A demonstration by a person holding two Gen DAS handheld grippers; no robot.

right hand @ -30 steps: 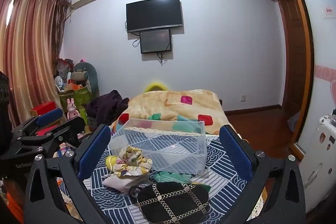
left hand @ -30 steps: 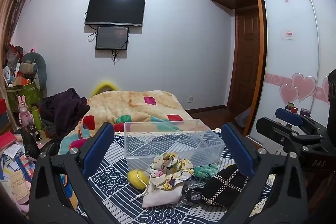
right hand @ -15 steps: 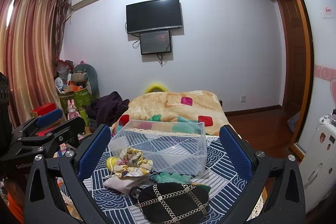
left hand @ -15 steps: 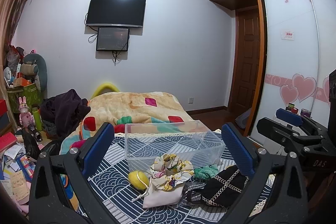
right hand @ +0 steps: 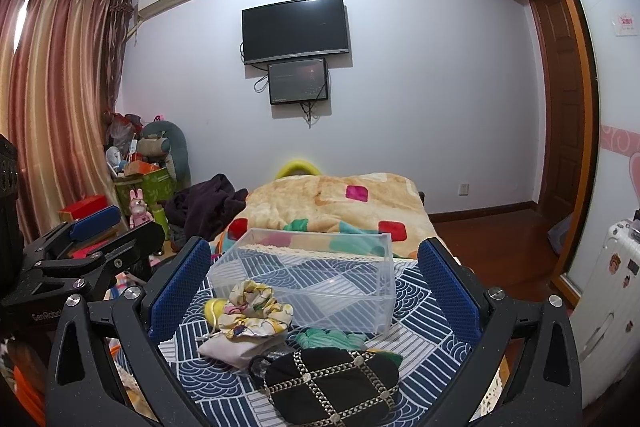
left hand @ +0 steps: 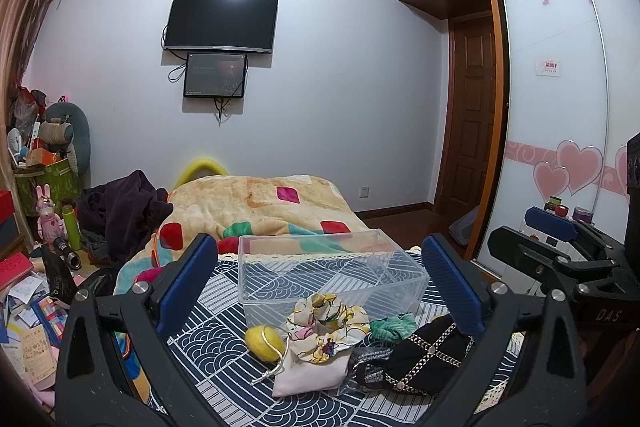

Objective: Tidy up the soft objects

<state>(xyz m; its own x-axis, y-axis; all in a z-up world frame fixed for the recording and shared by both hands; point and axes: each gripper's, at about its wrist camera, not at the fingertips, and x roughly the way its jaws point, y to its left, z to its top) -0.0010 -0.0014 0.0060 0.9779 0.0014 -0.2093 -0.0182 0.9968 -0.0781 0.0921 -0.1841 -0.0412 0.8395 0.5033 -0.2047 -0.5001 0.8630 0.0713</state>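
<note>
We hold the left gripper (left hand: 320, 283) and right gripper (right hand: 314, 283) spread wide, gripping nothing. The bin (left hand: 332, 277) sits empty; scrunchie (left hand: 328, 315), ball (left hand: 264, 341) and black pouch (right hand: 332, 383) lie just before it, unsorted.

The room is evenly and rather dimly lit from overhead, with a cool bluish cast on the wall around the television (left hand: 221, 20). Shadows are soft. Both views are sharp at centre, strongly bowed at the edges, with black vignetted corners.
</note>
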